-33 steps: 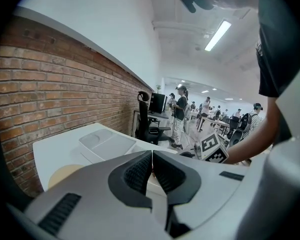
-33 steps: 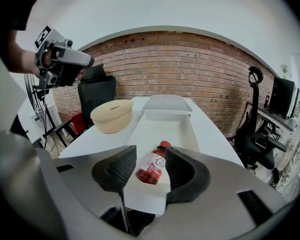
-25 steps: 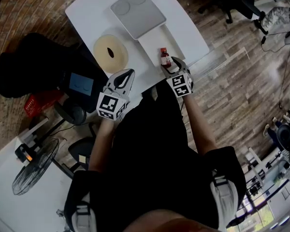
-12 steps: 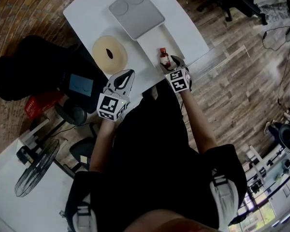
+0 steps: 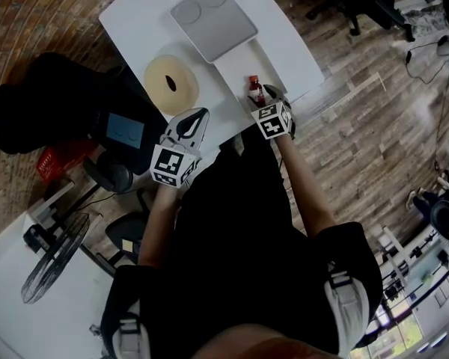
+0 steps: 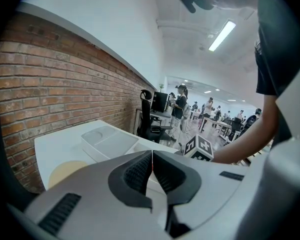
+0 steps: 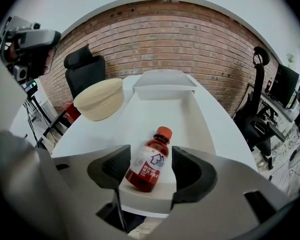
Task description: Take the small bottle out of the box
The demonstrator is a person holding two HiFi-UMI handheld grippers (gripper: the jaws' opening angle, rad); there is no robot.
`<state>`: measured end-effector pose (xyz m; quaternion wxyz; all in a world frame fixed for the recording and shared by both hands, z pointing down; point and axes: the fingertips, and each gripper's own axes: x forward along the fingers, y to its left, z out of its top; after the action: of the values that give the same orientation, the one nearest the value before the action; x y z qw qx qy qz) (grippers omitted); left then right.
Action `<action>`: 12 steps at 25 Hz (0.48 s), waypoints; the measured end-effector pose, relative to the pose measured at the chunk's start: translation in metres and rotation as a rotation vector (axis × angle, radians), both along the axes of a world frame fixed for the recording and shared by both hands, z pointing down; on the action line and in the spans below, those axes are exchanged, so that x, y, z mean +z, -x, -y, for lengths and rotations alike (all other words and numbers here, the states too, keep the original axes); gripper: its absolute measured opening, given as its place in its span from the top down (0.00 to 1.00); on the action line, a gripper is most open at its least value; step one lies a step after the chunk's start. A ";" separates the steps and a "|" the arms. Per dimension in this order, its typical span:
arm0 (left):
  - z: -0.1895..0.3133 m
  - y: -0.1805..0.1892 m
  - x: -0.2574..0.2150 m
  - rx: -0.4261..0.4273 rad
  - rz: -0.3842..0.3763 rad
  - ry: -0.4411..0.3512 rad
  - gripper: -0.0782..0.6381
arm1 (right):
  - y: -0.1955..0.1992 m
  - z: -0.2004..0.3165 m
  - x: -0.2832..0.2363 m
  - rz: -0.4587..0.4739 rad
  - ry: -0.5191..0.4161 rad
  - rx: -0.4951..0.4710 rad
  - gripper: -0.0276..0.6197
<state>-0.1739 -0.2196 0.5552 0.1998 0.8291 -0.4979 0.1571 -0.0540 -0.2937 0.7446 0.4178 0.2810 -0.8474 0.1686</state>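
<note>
Red-brown small bottle [image 7: 151,165] lies at the near end of the white box [image 7: 165,109], lower centre, between the spread jaws of the right gripper [image 7: 150,170]. Lower left, the left gripper [image 6: 152,171] has its jaws pressed together, empty.

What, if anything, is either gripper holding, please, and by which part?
Nothing: the right gripper stands open around the small bottle, not gripping; the left gripper is shut, empty.

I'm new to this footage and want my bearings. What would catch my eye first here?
A small red bottle with a red cap sits at the near end of the open white box, between the open jaws of the right gripper. A cream round object rests on the table left of the box, and the left gripper hangs back, jaws shut.
</note>
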 end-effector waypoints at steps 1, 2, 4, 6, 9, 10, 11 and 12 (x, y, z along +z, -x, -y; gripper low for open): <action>0.000 0.001 0.000 -0.001 0.000 0.002 0.86 | 0.001 0.001 0.000 -0.005 0.004 -0.001 0.56; 0.000 0.001 0.000 -0.002 0.001 0.003 0.86 | 0.001 0.001 0.001 -0.011 0.009 0.000 0.56; 0.000 0.000 0.000 -0.005 0.001 0.004 0.86 | -0.001 0.002 0.003 -0.027 0.017 0.001 0.56; 0.000 -0.001 0.001 -0.006 0.001 0.004 0.86 | -0.003 0.000 0.006 -0.052 0.023 -0.004 0.56; 0.000 0.001 0.000 -0.005 0.000 0.001 0.86 | -0.003 -0.002 0.012 -0.102 0.044 -0.021 0.58; 0.000 0.003 0.000 -0.006 0.000 0.001 0.86 | -0.002 -0.003 0.013 -0.113 0.053 -0.023 0.58; 0.000 0.004 0.000 -0.009 0.000 0.002 0.86 | -0.002 -0.002 0.014 -0.121 0.061 -0.024 0.58; 0.000 0.004 0.000 -0.011 0.000 0.002 0.86 | -0.002 -0.002 0.015 -0.128 0.069 -0.026 0.58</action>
<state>-0.1783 -0.2197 0.5549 0.2017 0.8261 -0.5023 0.1566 -0.0524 -0.2913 0.7593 0.4827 0.2657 -0.8162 0.1740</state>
